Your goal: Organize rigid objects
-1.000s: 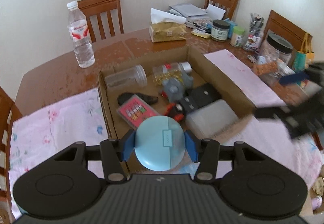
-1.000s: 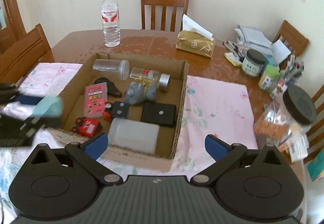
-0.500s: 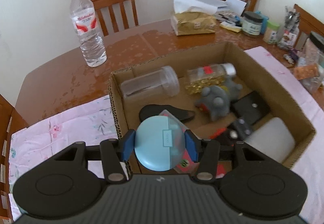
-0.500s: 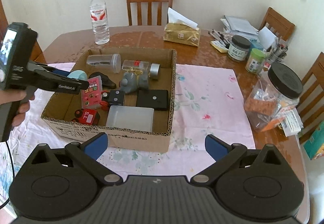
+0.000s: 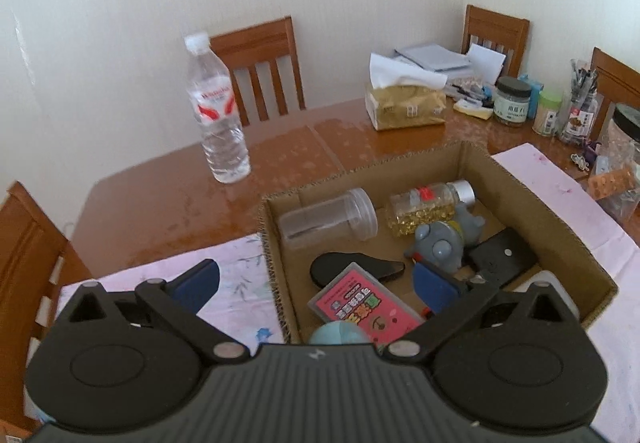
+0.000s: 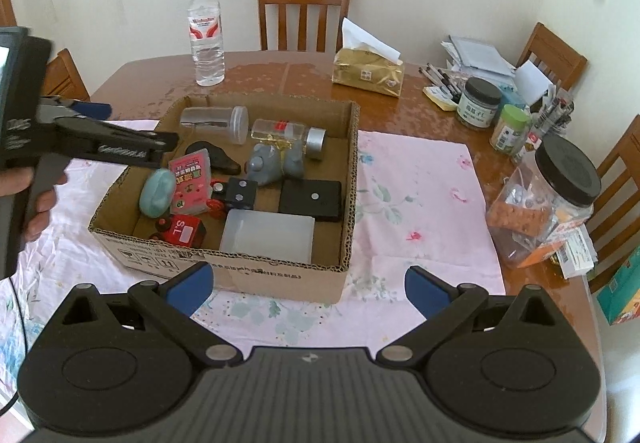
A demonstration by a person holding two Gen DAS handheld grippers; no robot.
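The round pale-blue plastic case (image 6: pixel 157 192), clamped half a second earlier between the left gripper's blue pads, had been let go and now lay inside the open brown cardboard box (image 6: pixel 280 275), in its near-left part, leaning against the left wall and touching the pink rectangular card pack (image 6: pixel 190 181). From the left wrist view only the case's top edge (image 5: pixel 339 332) showed, low behind the tool's body. The left gripper (image 5: pixel 316 285) stood spread wide with nothing between its fingers, one pad over the pink floral tablecloth (image 5: pixel 236 275), the other over the box interior; from the right side it was seen held out above the box's left wall (image 6: pixel 120 147).

The right gripper (image 6: pixel 307 287) hung back at the near side of the box, also spread wide and empty.

Other box contents noted: clear plastic jar lying on its side (image 6: pixel 214 121), clear bottle of yellow capsules with silver cap (image 6: pixel 288 135), grey plush figure (image 6: pixel 274 162), red toy car (image 6: pixel 182 230), flat black rectangular block (image 6: pixel 311 199), frosted white plastic box (image 6: pixel 267 234).

Upright clear water bottle with red label (image 6: pixel 206 35) stood on the bare brown wooden table (image 6: pixel 280 71), well behind the box.
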